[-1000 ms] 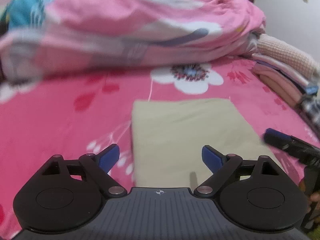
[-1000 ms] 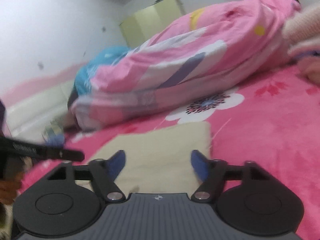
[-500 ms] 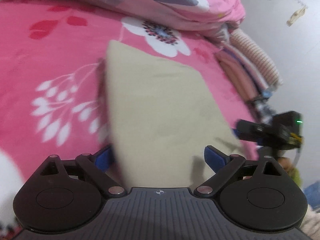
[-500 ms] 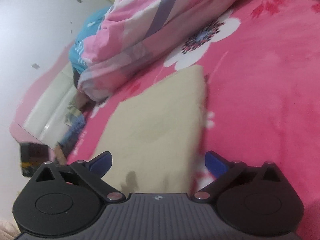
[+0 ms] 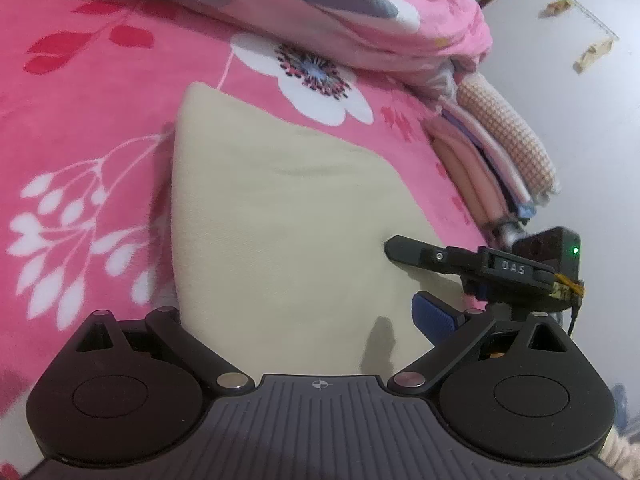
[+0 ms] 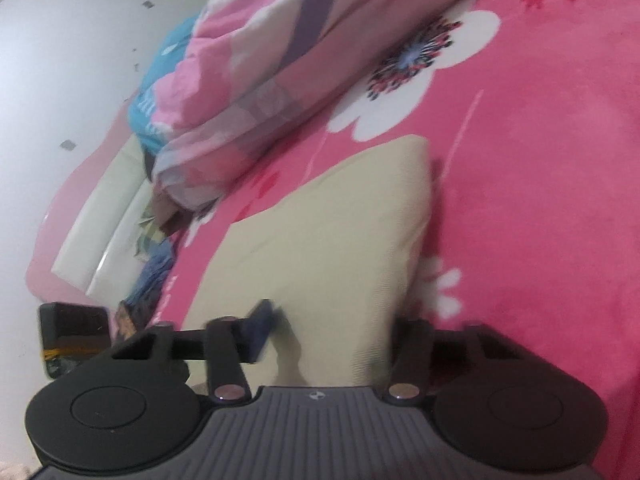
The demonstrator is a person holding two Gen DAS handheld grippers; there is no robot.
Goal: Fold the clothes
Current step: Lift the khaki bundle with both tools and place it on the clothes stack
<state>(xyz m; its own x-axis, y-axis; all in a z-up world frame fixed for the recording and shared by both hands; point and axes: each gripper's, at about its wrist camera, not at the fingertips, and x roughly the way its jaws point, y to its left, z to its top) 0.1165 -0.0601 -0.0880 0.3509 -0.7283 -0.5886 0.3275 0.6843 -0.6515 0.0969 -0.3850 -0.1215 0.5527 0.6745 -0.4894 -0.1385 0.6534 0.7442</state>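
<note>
A folded beige cloth (image 5: 280, 208) lies flat on the pink flowered bed cover (image 5: 80, 128). My left gripper (image 5: 304, 316) is open wide across the cloth's near end. Its left finger is hidden at the cloth's left edge, and its blue right pad (image 5: 436, 320) stands past the near right corner. My right gripper (image 6: 334, 326) straddles the cloth's (image 6: 328, 240) near right edge and its jaws are closing, with the cloth between them and a gap still showing. In the left wrist view its upper finger (image 5: 416, 254) rests on top of the cloth.
A bunched pink quilt (image 5: 320, 0) fills the back of the bed. A stack of folded clothes (image 5: 500, 152) sits at the right edge by the wall. A blue garment (image 6: 160, 80), loose clothes (image 6: 152, 264) and a cream headboard (image 6: 100, 220) lie to the left.
Both grippers came down closer to the cloth's near end and rolled. The right gripper slid onto the cloth's right edge; its jaws spread wide, then narrowed around the edge.
</note>
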